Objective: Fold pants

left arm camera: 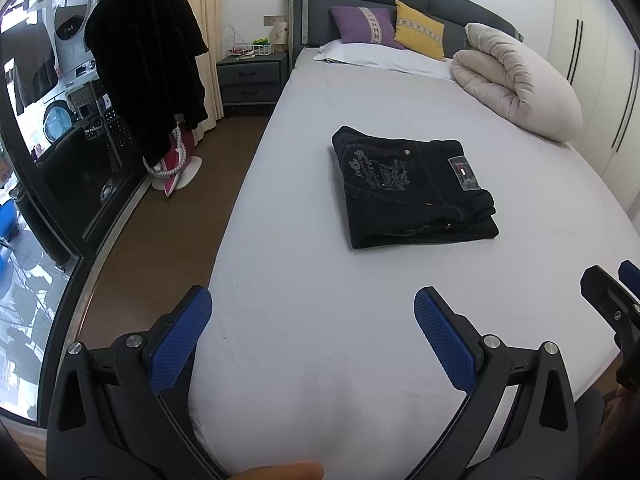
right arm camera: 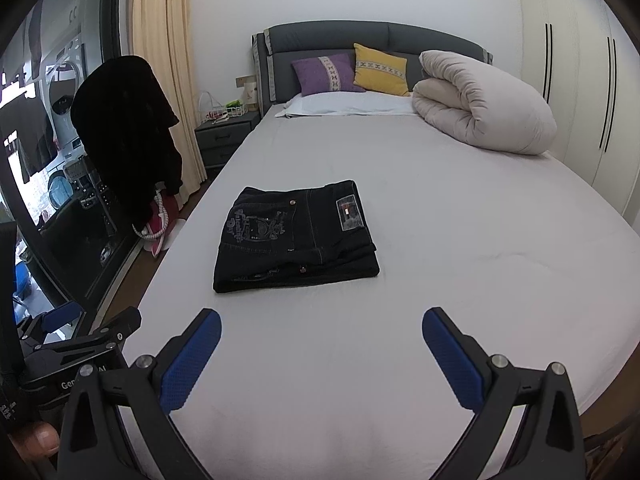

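Observation:
Black jeans [left arm camera: 412, 188] lie folded in a neat rectangle on the grey bed sheet [left arm camera: 320, 272], back pocket embroidery and a waistband patch facing up. They also show in the right wrist view [right arm camera: 296, 236]. My left gripper [left arm camera: 312, 300] is open and empty, held back from the jeans over the bed's near end. My right gripper [right arm camera: 322, 320] is open and empty, also short of the jeans. The right gripper's tip shows at the right edge of the left wrist view [left arm camera: 612, 296], and the left gripper shows at the lower left of the right wrist view [right arm camera: 80, 340].
A rolled beige duvet [right arm camera: 480, 104] lies at the bed's far right. Purple [right arm camera: 326, 74] and yellow [right arm camera: 380, 70] cushions lean on the headboard. A dark garment [left arm camera: 148, 60] hangs left of the bed over brown floor. A nightstand [left arm camera: 252, 76] stands by the headboard. Wardrobe doors [right arm camera: 580, 80] line the right.

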The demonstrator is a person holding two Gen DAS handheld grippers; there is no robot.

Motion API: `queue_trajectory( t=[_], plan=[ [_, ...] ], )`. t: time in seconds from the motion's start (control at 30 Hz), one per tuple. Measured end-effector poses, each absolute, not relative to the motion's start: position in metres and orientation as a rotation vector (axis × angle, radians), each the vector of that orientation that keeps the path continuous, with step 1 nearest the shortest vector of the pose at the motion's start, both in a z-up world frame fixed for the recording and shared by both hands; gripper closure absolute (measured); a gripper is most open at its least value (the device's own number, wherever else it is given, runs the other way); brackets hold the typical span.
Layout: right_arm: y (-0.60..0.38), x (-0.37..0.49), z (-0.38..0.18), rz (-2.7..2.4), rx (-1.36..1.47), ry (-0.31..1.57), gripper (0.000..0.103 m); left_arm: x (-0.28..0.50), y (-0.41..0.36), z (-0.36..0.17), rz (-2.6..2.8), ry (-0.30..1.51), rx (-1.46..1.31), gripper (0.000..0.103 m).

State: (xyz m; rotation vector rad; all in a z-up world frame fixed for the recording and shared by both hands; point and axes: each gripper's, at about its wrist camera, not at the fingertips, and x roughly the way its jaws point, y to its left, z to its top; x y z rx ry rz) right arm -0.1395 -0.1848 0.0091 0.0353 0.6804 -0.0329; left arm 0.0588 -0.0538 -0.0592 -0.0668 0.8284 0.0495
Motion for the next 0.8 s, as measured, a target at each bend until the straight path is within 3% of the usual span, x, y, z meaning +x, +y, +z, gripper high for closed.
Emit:
queue_trajectory(
  t=[0.8],
  plan=[
    [-0.187,-0.132,-0.004,-0.031,0.057,0.724,0.0,0.073,-0.058,-0.073,0.051,0.869,-0.054,0.0]
  ],
)
